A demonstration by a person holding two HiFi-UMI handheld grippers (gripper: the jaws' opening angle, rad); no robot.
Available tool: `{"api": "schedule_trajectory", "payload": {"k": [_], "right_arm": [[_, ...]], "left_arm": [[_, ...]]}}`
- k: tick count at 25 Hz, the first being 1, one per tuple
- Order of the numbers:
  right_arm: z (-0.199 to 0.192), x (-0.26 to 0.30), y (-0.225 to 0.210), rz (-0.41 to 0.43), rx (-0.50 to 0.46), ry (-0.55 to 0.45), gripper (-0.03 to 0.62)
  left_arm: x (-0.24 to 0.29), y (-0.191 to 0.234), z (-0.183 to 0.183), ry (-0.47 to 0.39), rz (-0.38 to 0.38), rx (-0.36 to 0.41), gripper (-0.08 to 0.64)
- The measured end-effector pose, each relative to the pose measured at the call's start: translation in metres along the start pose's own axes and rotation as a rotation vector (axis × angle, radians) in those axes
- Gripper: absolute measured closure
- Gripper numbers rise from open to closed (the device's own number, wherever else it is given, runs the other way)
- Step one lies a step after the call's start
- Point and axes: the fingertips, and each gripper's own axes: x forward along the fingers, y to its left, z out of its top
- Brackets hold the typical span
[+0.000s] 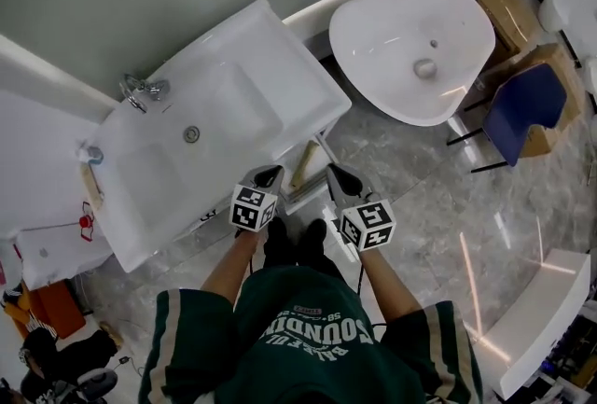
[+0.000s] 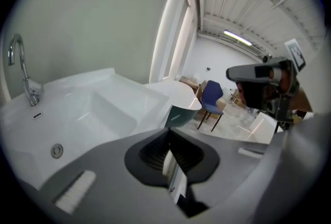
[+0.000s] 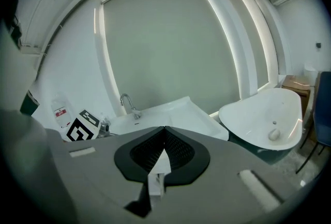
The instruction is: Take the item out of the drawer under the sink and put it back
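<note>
Person stands at the front-right corner of the sink (image 1: 233,76). The left gripper (image 1: 266,174) and right gripper (image 1: 338,176) are raised side by side just off that corner. Both claws are pinched together with nothing between them.

The drawer (image 1: 304,171) under the corner looks ajar and shows a tan strip. The item shows in no view and is presumably inside.

Judgement: anything kept in a shallow vanity drawer is likely small, light and perhaps smooth-sided. Pinch it across the middle with gentle pressure and lift it straight up past the drawer's rim.
</note>
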Motion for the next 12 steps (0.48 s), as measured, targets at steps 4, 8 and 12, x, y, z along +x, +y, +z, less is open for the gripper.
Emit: {"api": "schedule_trajectory", "payload": {"k": [4, 8, 12], "right_arm": [[0.034, 0.009, 0.020, 0.033, -0.049, -0.048, 0.591], [0.065, 0.011, 0.038, 0.055, -0.087, -0.104, 0.591], [0.097, 0.008, 0.051, 0.068, -0.153, -0.158, 0.591]], "left_arm": [[-0.040, 0.010, 0.049, -0.121, 0.021, 0.027, 0.509], [-0.083, 0.020, 0.093, -0.221, 0.067, 0.085, 0.509], [-0.120, 0.025, 0.128, -0.317, 0.110, 0.128, 0.509]]}}
